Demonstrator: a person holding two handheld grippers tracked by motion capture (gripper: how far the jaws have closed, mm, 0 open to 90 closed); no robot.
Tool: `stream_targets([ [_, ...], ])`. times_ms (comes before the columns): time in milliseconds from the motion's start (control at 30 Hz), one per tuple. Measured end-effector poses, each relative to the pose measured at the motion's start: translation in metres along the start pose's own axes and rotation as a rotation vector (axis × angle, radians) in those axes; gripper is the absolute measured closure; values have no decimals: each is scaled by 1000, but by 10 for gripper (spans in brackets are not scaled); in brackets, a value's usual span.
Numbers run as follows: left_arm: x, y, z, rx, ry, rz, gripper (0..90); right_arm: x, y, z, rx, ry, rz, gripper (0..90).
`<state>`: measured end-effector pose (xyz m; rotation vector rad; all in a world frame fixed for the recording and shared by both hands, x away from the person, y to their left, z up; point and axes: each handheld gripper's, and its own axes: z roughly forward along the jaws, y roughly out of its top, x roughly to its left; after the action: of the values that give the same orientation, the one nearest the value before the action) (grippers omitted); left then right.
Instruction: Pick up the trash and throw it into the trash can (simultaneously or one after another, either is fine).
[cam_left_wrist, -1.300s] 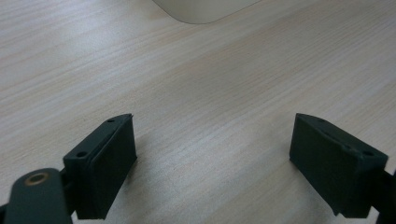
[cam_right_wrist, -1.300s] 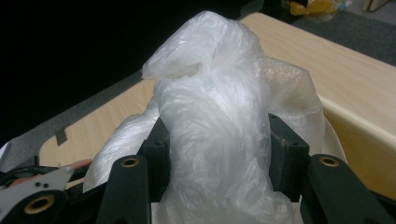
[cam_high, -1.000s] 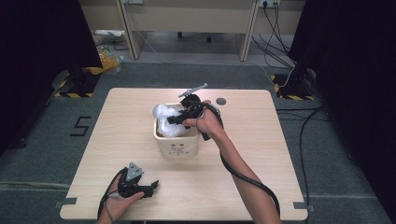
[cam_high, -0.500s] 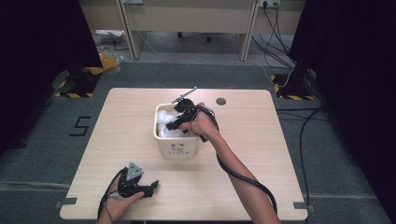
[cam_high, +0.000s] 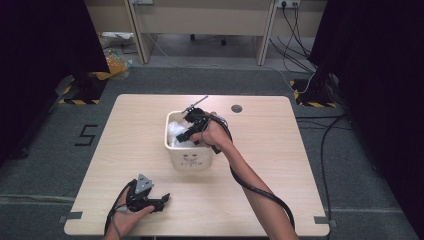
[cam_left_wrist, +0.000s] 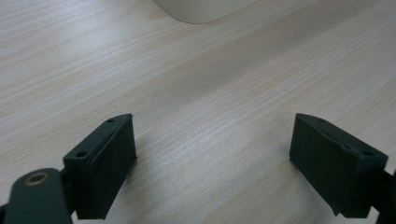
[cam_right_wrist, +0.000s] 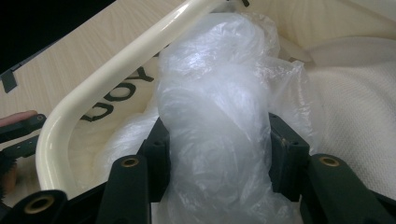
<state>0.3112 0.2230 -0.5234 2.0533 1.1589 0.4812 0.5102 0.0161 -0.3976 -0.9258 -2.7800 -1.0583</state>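
Right gripper (cam_right_wrist: 219, 154): jaws pinching crumpled clear plastic bag (cam_right_wrist: 219, 102) from both sides, bag bulging up between them. Bag sits inside cream bin (cam_high: 190, 157), against its rounded rim, over white liner. Bin stands mid-desk (cam_high: 280, 165). Left gripper (cam_left_wrist: 212, 163): jaws spread wide, nothing between, low over bare wood at desk's near left edge, well apart from bin.

A crumpled clear plastic bag (cam_right_wrist: 217, 116) stands bunched upright between the right gripper (cam_right_wrist: 217, 154)'s two jaws, pressed on both sides. It sits inside a cream bin (cam_high: 192, 157), whose rounded rim curves past the gripper's left.
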Motion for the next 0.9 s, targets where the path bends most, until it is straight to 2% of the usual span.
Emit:
stream_targets([
  [133,0,0,0,-1,0,0,137,-1,-1,-6,-34,28,21,444],
  [300,0,0,0,0,0,0,136,-5,-1,-38,-153,79,56,405],
  [400,0,0,0,-2,0,-2,136,-7,-3,-65,-210,63,52,407],
  [533,0,0,0,-2,2,0,136,-12,-12,-90,-249,41,52,411],
  [900,0,0,0,4,0,4,136,-24,-49,-120,-282,-7,74,414],
])
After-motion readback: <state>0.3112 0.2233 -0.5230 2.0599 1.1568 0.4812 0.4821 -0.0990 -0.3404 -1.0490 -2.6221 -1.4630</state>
